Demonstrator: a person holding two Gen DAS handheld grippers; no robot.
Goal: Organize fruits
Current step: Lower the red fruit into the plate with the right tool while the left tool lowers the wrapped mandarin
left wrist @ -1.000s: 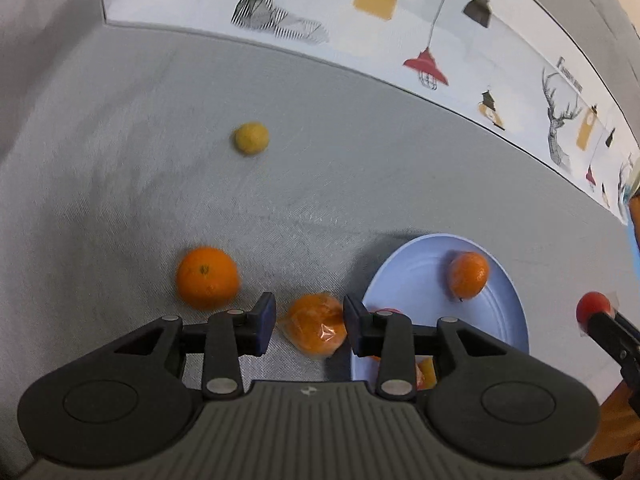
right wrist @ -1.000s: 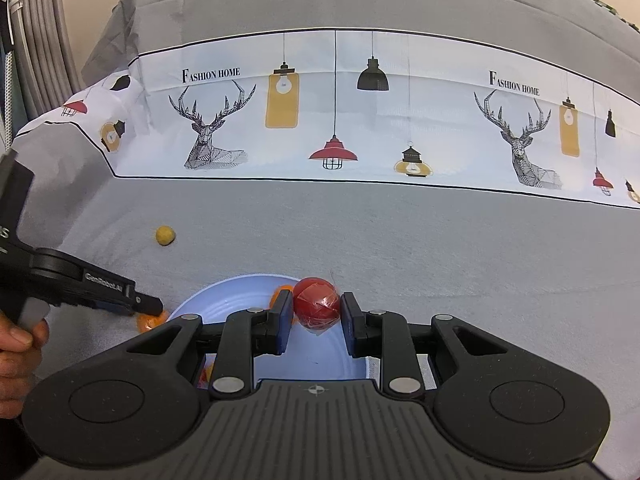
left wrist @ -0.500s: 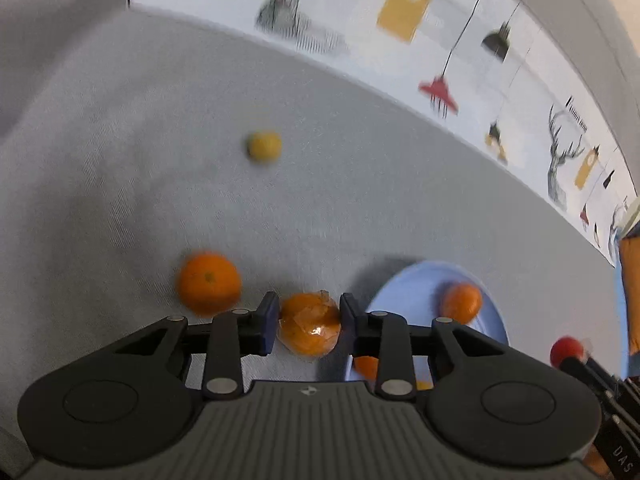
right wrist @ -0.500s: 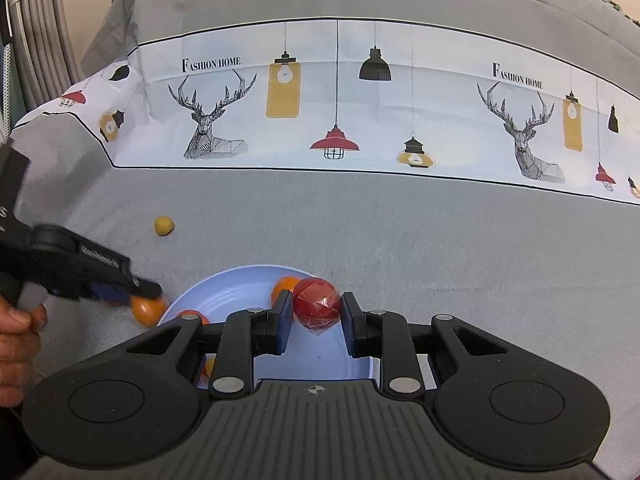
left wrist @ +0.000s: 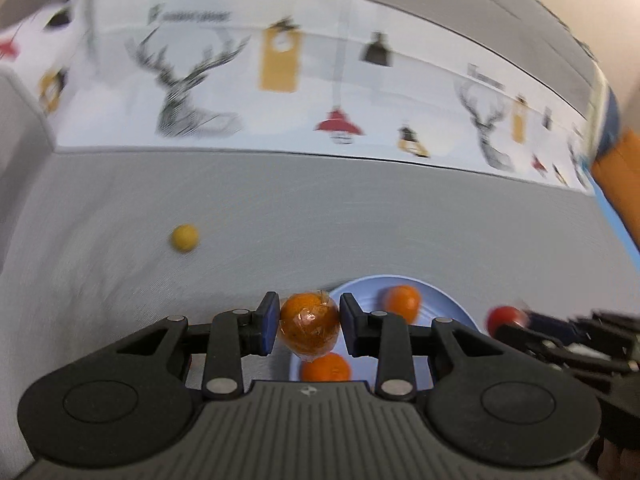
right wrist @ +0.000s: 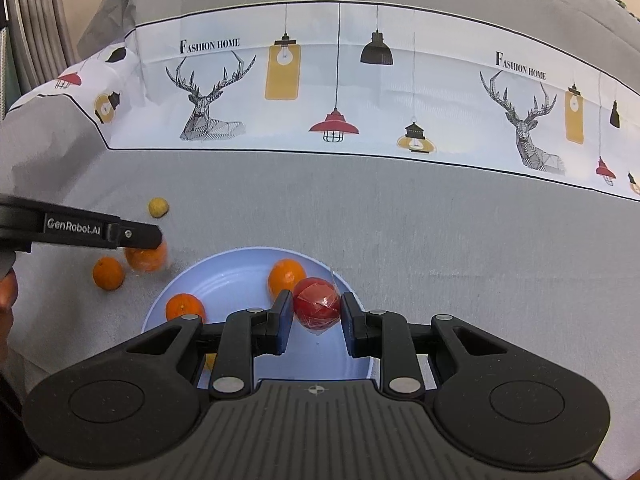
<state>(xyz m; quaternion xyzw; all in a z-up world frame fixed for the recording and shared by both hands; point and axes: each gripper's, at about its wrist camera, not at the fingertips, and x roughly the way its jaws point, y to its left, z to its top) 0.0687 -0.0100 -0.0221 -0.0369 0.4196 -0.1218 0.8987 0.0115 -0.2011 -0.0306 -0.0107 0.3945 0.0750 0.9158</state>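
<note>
My left gripper [left wrist: 308,330] is shut on a plastic-wrapped orange [left wrist: 309,327] and holds it lifted near the left rim of the blue plate [left wrist: 444,300]; both also show in the right wrist view, the gripper [right wrist: 146,240] over the orange [right wrist: 146,258]. My right gripper [right wrist: 316,316] is shut on a wrapped red fruit [right wrist: 317,307] above the plate [right wrist: 224,276]. Two oranges [right wrist: 286,278] [right wrist: 185,307] lie on the plate. A loose orange [right wrist: 108,273] and a small yellow fruit [right wrist: 158,207] lie on the grey cloth.
The grey cloth [right wrist: 440,240] covers the surface, with a white printed band of deer and lamps [right wrist: 340,92] behind. A hand [right wrist: 8,292] holds the left gripper at the left edge. An orange object [left wrist: 618,176] stands far right.
My left gripper closed on the wrapped orange, lifted it off the cloth and swung right toward the plate. My right gripper keeps holding the red fruit over the plate.
</note>
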